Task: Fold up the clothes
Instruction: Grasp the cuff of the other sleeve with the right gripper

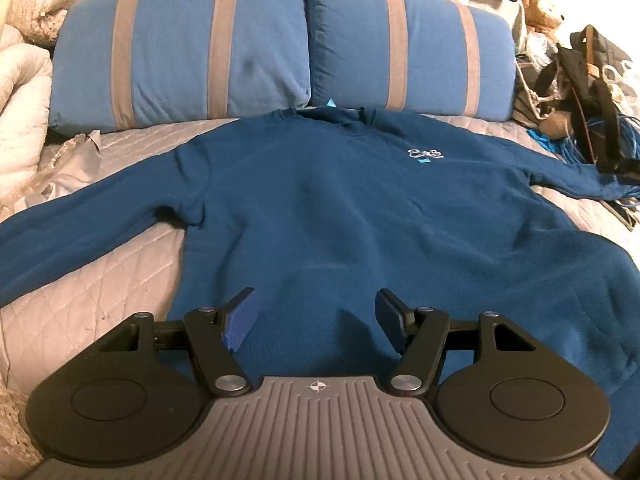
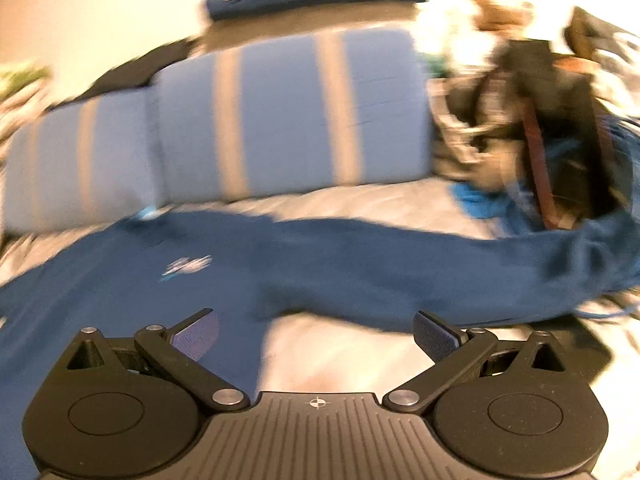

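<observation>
A dark blue sweatshirt (image 1: 340, 216) lies flat, front up, on the grey quilted bed (image 1: 80, 304), collar toward the pillows, both sleeves spread out sideways. A small white logo (image 1: 426, 155) sits on its chest. My left gripper (image 1: 316, 320) is open and empty, just above the sweatshirt's lower hem area. In the blurred right wrist view the sweatshirt (image 2: 160, 280) and its right sleeve (image 2: 400, 276) stretch across the bed. My right gripper (image 2: 316, 334) is open and empty, over the bed below that sleeve's armpit.
Two blue pillows with grey stripes (image 1: 180, 48) (image 1: 408, 44) stand behind the collar. Crumpled pale bedding (image 1: 24, 80) lies at the left. A teddy bear (image 1: 540, 8), dark bags (image 1: 584, 92) and blue cords clutter the right side, near the sleeve's cuff.
</observation>
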